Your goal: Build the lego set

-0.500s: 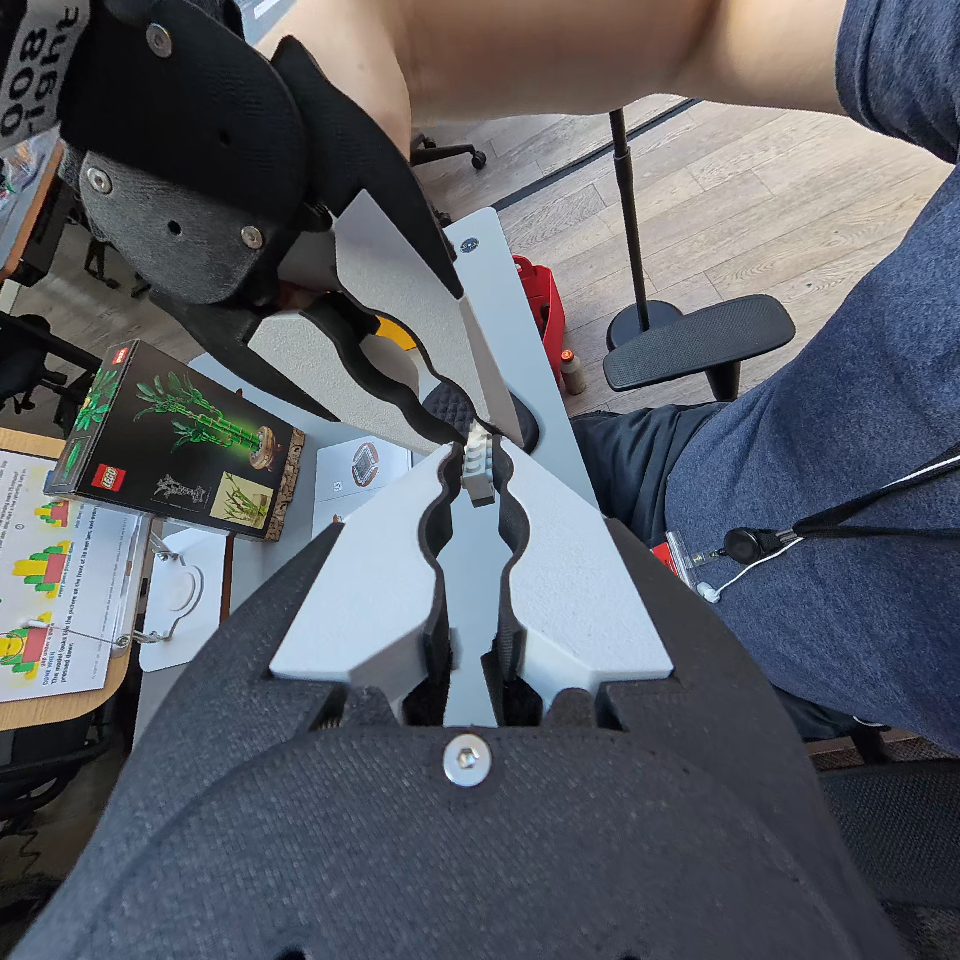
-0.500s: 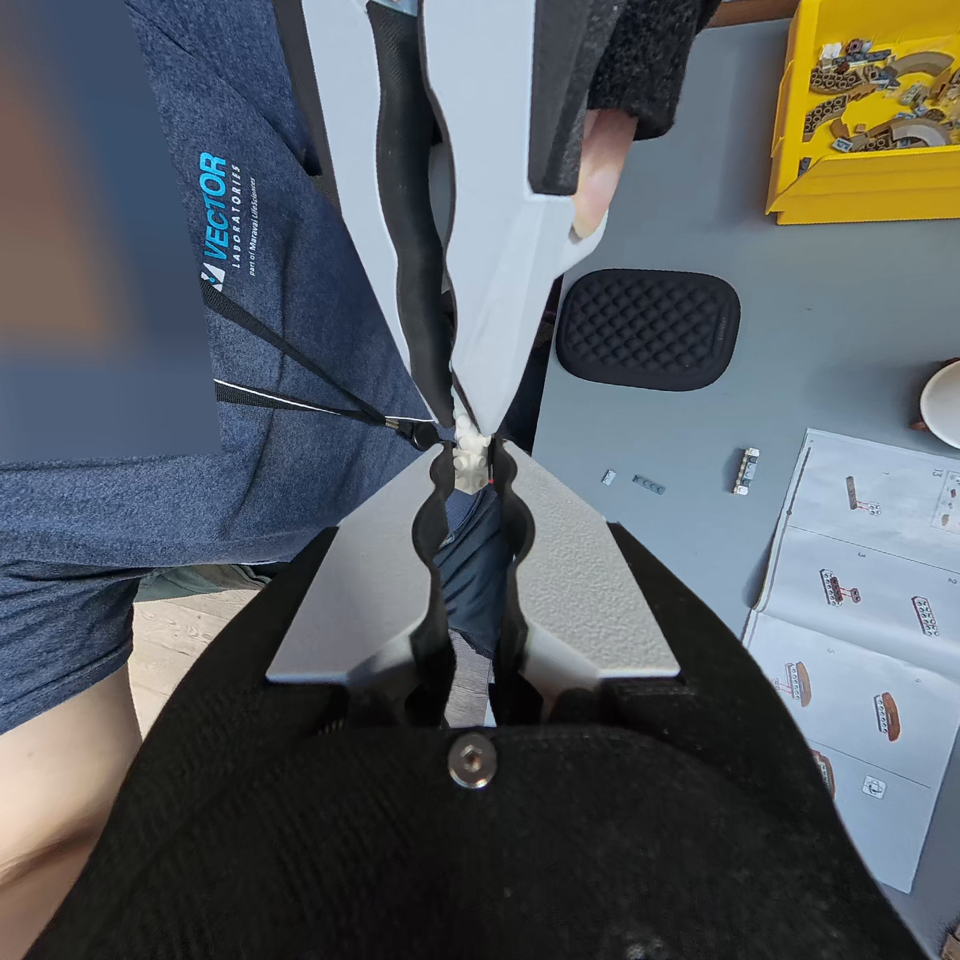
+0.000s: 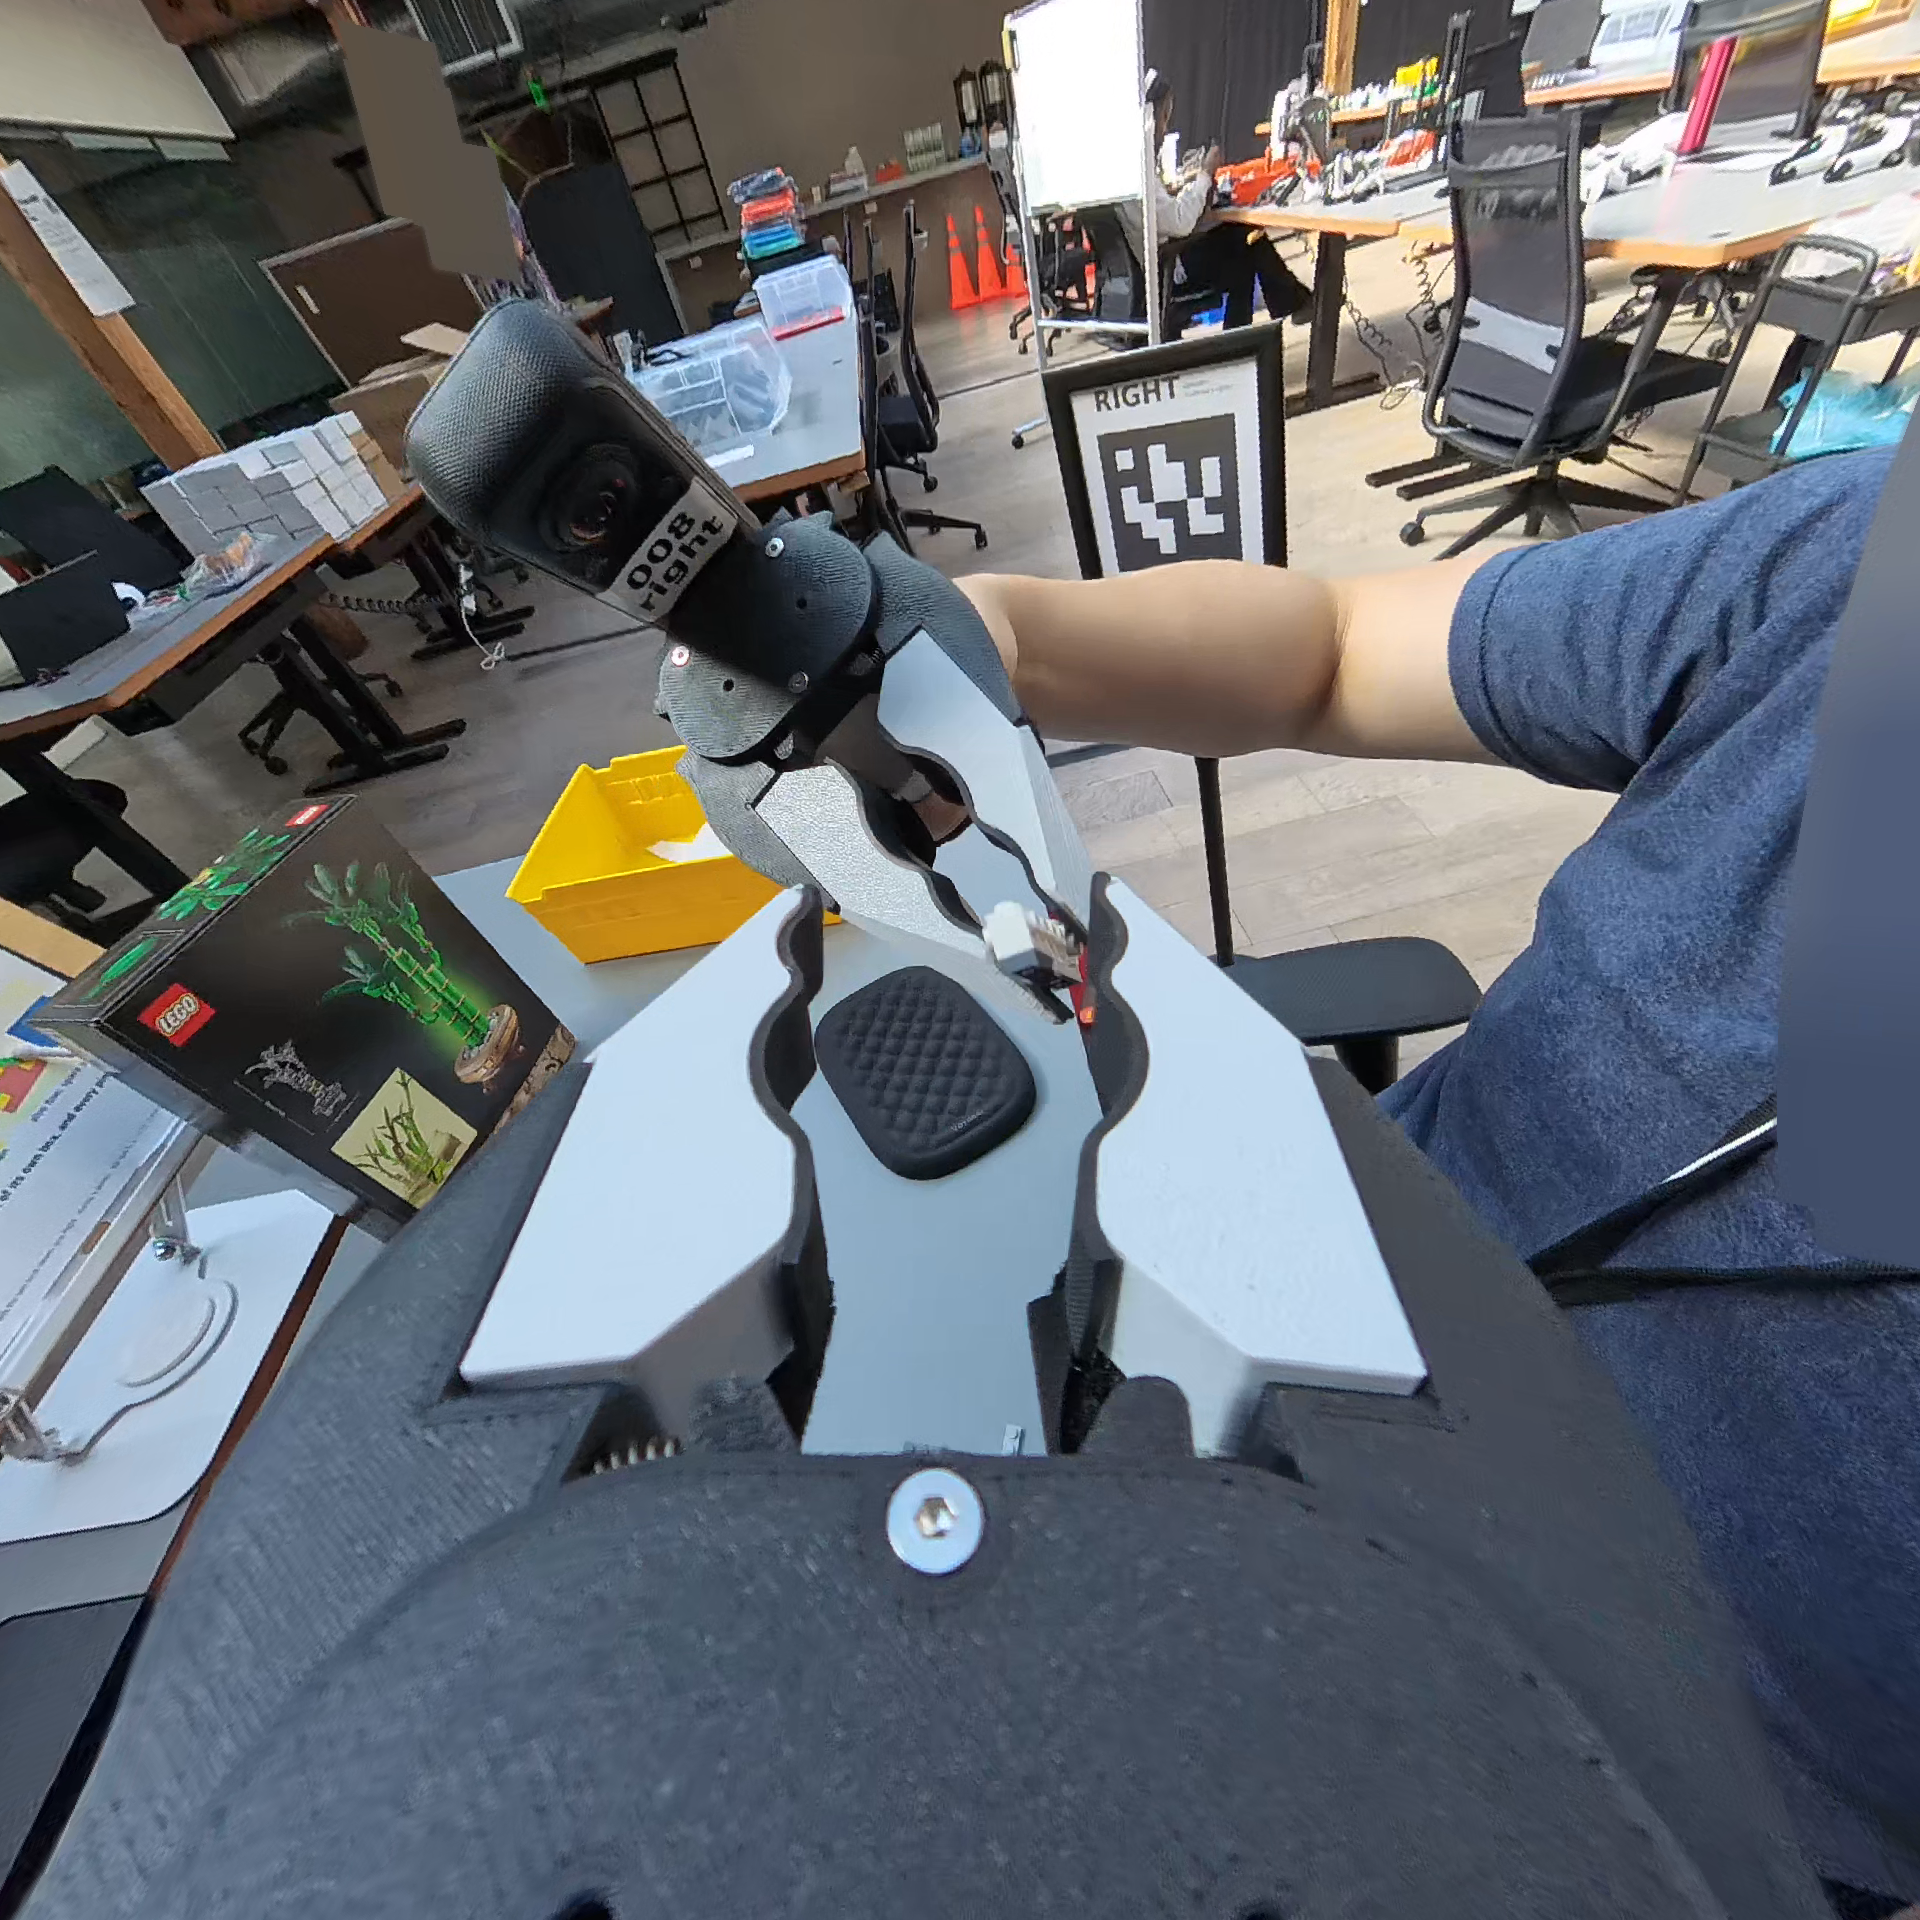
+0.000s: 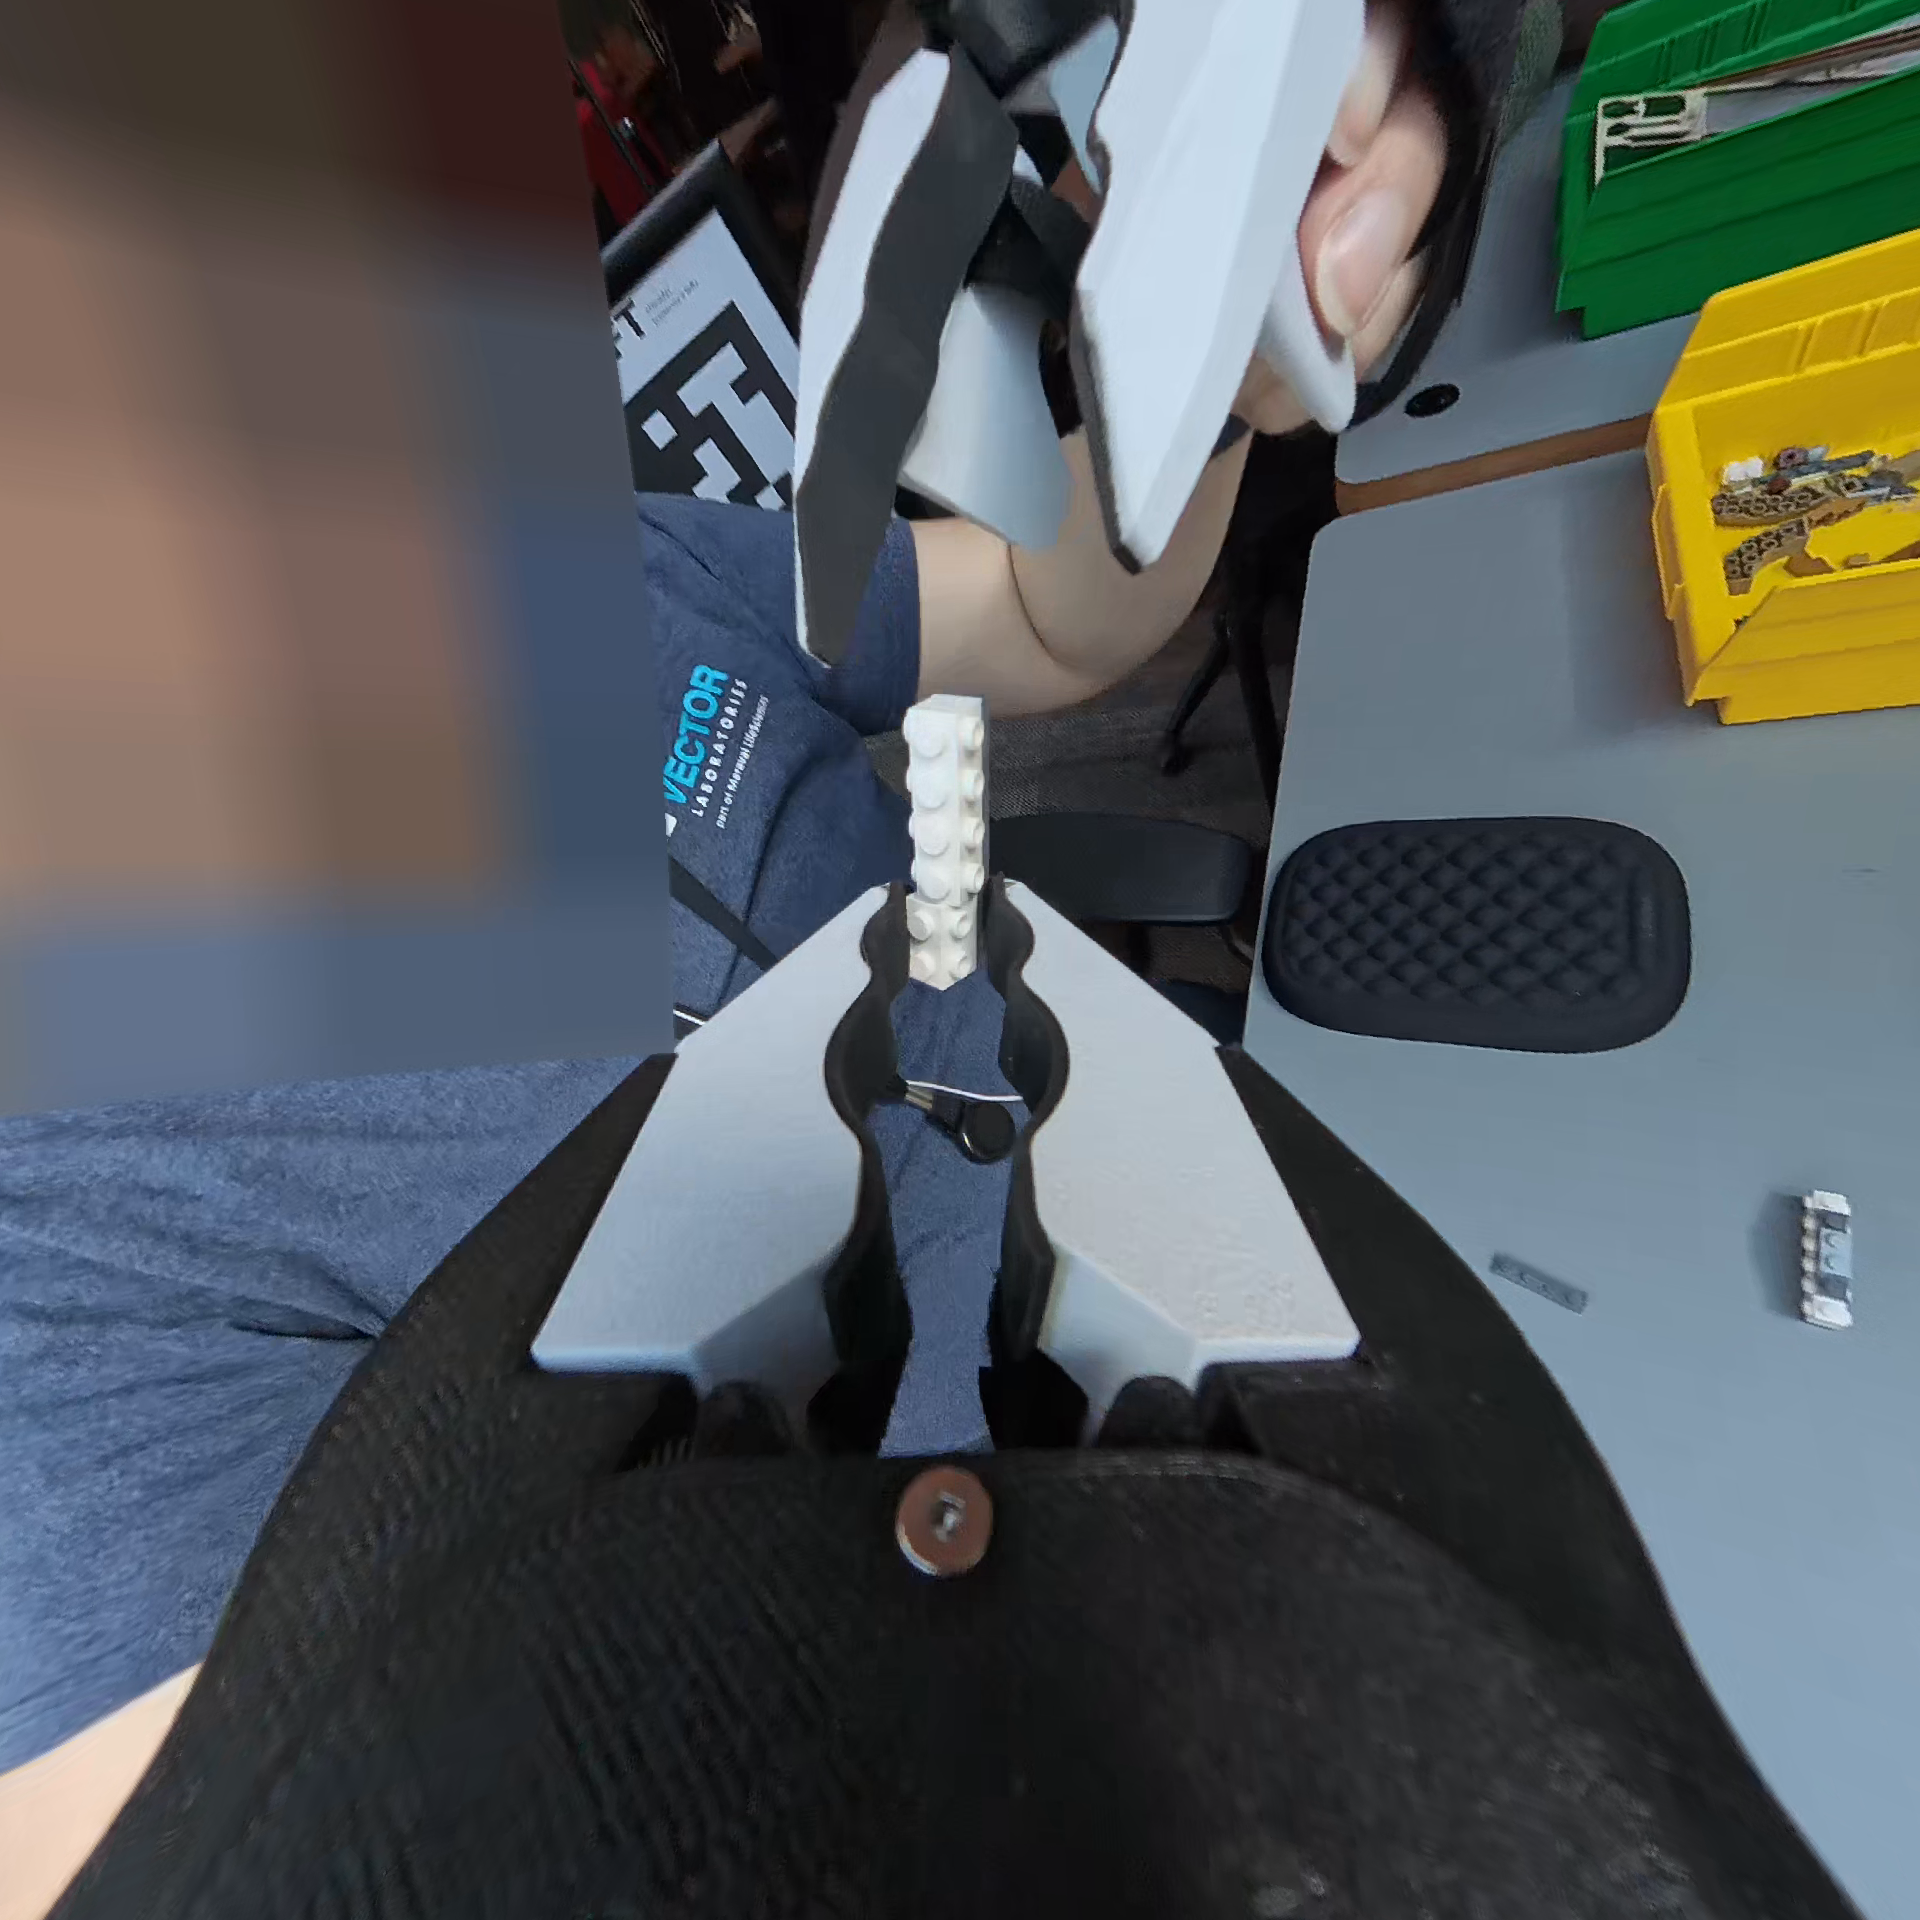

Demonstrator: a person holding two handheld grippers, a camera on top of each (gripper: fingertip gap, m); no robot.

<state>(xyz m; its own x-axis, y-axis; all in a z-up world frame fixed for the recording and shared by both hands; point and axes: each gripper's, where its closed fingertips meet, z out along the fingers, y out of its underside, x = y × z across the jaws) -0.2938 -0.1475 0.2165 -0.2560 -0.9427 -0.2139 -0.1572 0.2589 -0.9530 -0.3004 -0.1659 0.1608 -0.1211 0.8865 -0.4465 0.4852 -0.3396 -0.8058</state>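
Now right tongs (image 4: 943,914) pinch white brick stack (image 4: 943,831) by one end — left tongs (image 3: 951,951) spread, empty; you regrip squarely, press studs straight.

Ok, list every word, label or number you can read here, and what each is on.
I won't quote writing; these things bear it:
Black set box: a logo and small print.
Framed marker sign: a heading word.
Black camera housing: a white tag.
Blue shirt: a chest print.
Printed sheet in the stand: blurred, unreadable.
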